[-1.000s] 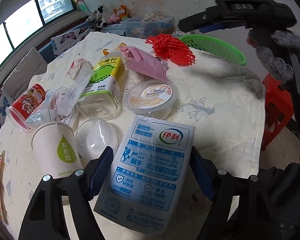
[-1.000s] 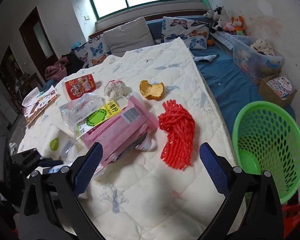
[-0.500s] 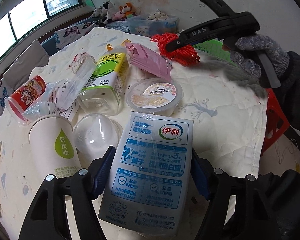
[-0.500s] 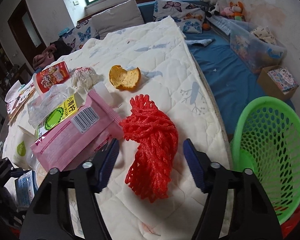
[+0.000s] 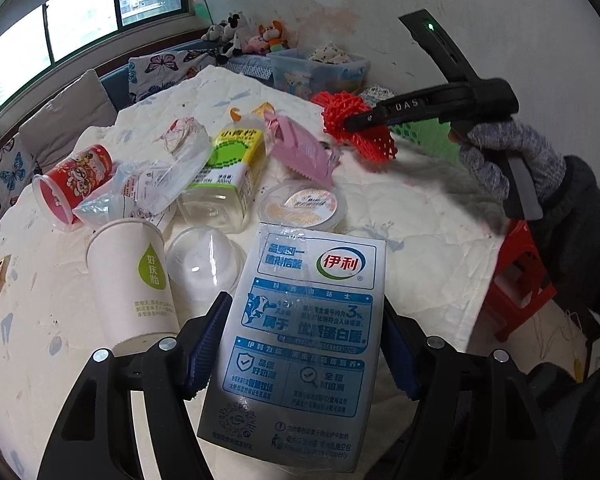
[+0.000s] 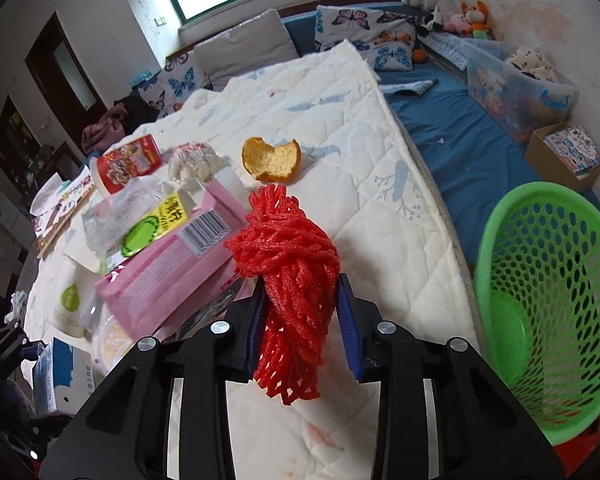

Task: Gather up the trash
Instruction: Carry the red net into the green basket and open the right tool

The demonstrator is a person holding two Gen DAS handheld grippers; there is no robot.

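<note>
My left gripper (image 5: pixel 300 344) is shut on a blue and white milk carton (image 5: pixel 304 320) and holds it near the table's front edge. My right gripper (image 6: pixel 302 316) is shut on a red foam net (image 6: pixel 292 280), lifted just off the quilt; it also shows in the left wrist view (image 5: pixel 356 132). A green mesh basket (image 6: pixel 548 304) stands low to the right of the table. On the quilt lie a pink wrapper (image 6: pixel 172 276), a yellow-labelled bottle (image 5: pixel 228 172), a white paper cup (image 5: pixel 132 280), a pudding cup (image 5: pixel 304 204), a red cup (image 5: pixel 72 180) and an orange peel (image 6: pixel 272 160).
A clear dome lid (image 5: pixel 204 260) and a clear plastic bag (image 5: pixel 148 188) lie among the trash. A red stool (image 5: pixel 516 280) stands beside the table. A clear storage box (image 6: pixel 520 96) and a cardboard box (image 6: pixel 564 156) sit on the blue mat beyond the basket.
My right gripper moved forward over the red foam net, closed on it and raised it. My left gripper kept its hold on the milk carton and barely moved.
</note>
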